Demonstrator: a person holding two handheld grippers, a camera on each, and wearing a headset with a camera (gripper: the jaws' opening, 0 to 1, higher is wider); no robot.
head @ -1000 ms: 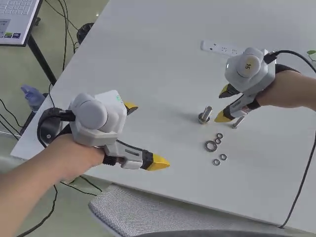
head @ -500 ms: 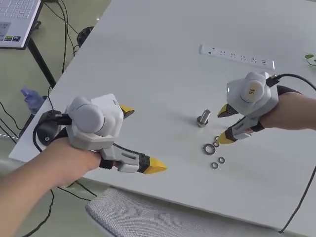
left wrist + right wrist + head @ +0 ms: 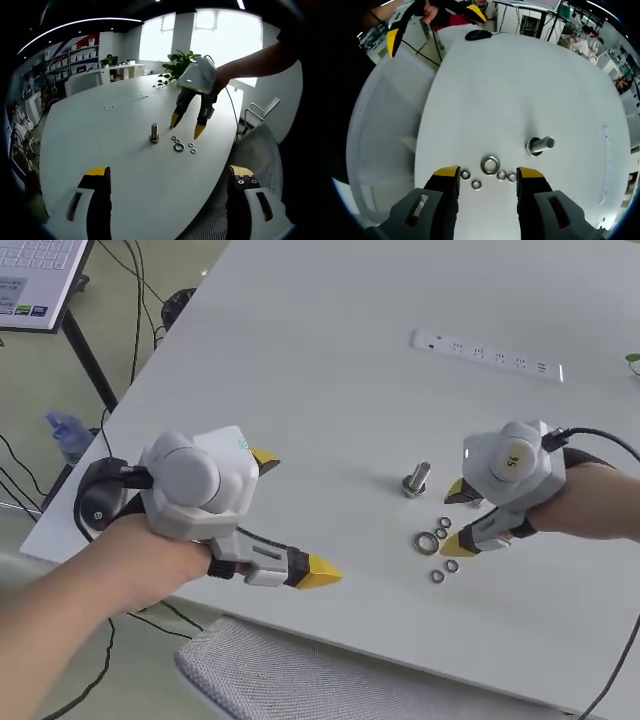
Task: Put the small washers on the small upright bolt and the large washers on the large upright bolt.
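Note:
A large steel bolt (image 3: 416,480) (image 3: 154,133) (image 3: 540,145) stands upright on the white table (image 3: 330,370). Just in front of it lie one large washer (image 3: 427,541) (image 3: 490,164) and several small washers (image 3: 452,565) (image 3: 476,184) (image 3: 191,148). My right gripper (image 3: 453,517) (image 3: 489,172) hovers open over the washers, its yellow tips straddling the large washer and the small ones beside it; the same gripper (image 3: 186,126) hangs above them in the left gripper view. My left gripper (image 3: 292,514) (image 3: 170,171) is open and holds nothing, near the table's front edge, well left of the bolt.
A white power strip (image 3: 487,356) lies at the far side of the table. A grey mesh chair back (image 3: 300,680) is at the near edge. A laptop (image 3: 35,280) sits on a stand off the left side, with cables (image 3: 140,300) near it.
My right gripper has come down and toward me, from beside the bolt to over the washers, still open. The left gripper has stayed about where it was.

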